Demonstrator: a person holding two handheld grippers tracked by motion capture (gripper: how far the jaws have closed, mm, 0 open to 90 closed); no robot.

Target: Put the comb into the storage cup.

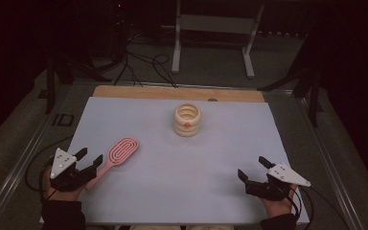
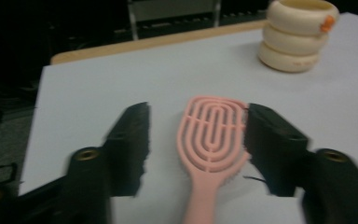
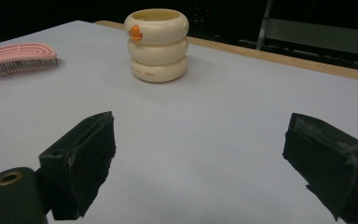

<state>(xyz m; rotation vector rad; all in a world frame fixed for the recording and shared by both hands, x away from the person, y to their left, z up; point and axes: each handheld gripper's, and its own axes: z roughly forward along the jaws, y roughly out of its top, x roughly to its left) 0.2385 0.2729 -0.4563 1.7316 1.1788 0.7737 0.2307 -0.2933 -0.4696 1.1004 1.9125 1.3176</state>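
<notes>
L gripper (image 1: 90,159) jaws spread, pink plastic vented hairbrush (image 2: 212,140) lying flat on pale blue table cover (image 1: 182,167), handle between the fingers, head just past tips, not pinched. R gripper (image 1: 254,168) jaws spread wide, empty; cream ribbed cup w/ orange duck (image 3: 157,44) well beyond its fingers

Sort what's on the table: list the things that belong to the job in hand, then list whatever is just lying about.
In the job:
- pink hairbrush, bristles down, handle between the open jaws of the left gripper
- left gripper, pads clear of the handle

Lying about:
- cream ribbed cup, upright at the far middle of the white mat
- right gripper, open over bare mat
</notes>
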